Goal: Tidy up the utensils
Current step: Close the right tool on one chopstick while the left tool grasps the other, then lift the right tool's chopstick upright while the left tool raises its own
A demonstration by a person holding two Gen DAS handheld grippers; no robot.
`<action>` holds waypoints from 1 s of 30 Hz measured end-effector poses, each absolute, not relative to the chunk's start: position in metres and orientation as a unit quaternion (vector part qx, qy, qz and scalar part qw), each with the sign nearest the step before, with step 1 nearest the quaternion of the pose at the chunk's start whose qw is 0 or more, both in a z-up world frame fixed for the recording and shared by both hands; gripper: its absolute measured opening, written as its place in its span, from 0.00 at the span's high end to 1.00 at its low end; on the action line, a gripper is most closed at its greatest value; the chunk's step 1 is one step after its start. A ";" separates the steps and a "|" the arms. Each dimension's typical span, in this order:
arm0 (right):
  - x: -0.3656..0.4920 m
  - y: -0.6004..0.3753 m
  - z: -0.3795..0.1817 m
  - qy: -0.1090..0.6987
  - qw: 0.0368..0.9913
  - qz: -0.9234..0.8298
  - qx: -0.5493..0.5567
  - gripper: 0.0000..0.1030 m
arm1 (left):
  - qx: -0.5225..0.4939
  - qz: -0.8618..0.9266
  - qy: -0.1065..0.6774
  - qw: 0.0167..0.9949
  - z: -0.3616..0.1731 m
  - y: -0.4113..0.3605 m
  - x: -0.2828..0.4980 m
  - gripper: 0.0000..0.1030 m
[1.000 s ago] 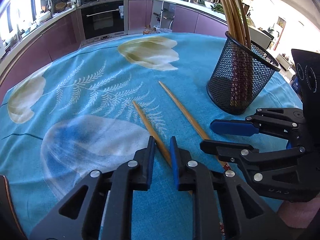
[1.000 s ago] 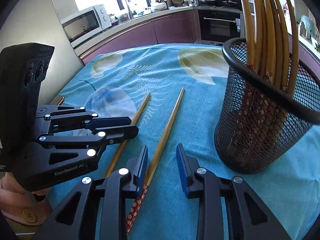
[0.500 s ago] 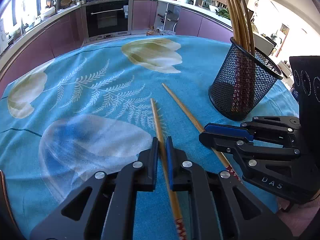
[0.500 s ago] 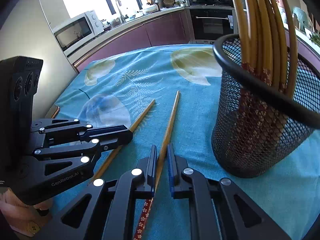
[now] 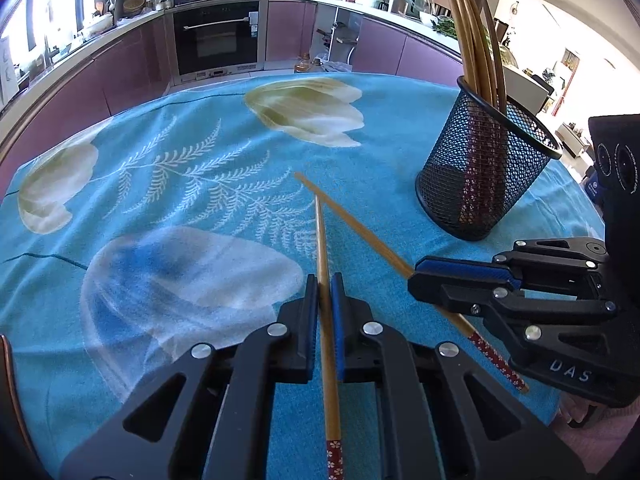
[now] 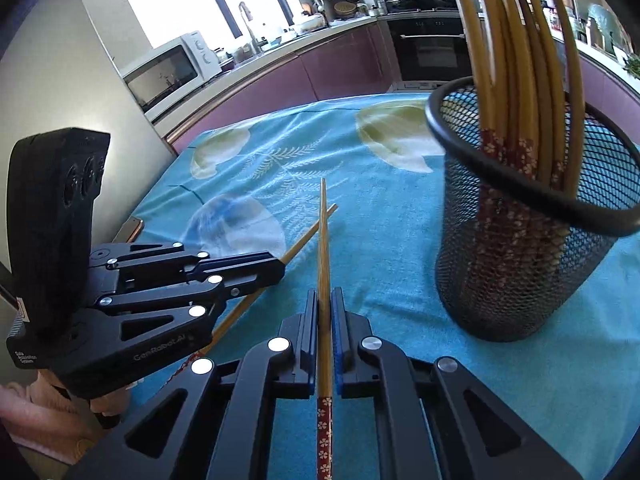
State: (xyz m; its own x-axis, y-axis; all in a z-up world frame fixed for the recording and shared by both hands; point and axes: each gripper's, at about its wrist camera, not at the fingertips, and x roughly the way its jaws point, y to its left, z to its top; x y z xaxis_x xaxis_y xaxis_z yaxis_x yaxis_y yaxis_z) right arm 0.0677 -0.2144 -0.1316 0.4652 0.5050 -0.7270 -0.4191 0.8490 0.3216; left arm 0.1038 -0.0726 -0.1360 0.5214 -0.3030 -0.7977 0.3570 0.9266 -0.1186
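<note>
Both sets of jaws have just been closing: the left gripper point(image 5: 325, 284) is now clamping one chopstick point(image 5: 322, 248), the right gripper point(image 6: 325, 300) the other chopstick point(image 6: 323, 240), tips crossing left of the mesh holder point(image 6: 516, 248). Only the right view is showing the microwave point(image 6: 168, 72).

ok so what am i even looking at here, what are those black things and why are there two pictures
Those black things are two hand-held claws, one in each of a person's hands, not a robot arm. Each carries a wide-angle camera looking along its fingers, so you get one picture per hand. In the left-hand view, the left claw is shut on one chopstick. In the right-hand view, the right claw is shut on the other chopstick. Both claws have just closed. They sit on a blue flowered tablecloth. Nearby stands a black mesh cup already holding more chopsticks.
</note>
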 end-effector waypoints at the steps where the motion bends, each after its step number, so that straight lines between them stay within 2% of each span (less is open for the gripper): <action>1: 0.068 -0.212 -0.133 0.443 0.853 0.272 0.046 0.95 | 0.032 -0.188 0.452 0.871 -0.137 -0.073 0.104 0.93; 16: 0.067 -0.203 -0.139 0.448 0.853 0.266 0.019 0.94 | 0.041 -0.185 0.453 0.871 -0.139 -0.076 0.104 0.92; 30: 0.064 -0.218 -0.126 0.427 0.861 0.273 0.047 0.94 | 0.024 -0.186 0.445 0.876 -0.130 -0.070 0.102 0.93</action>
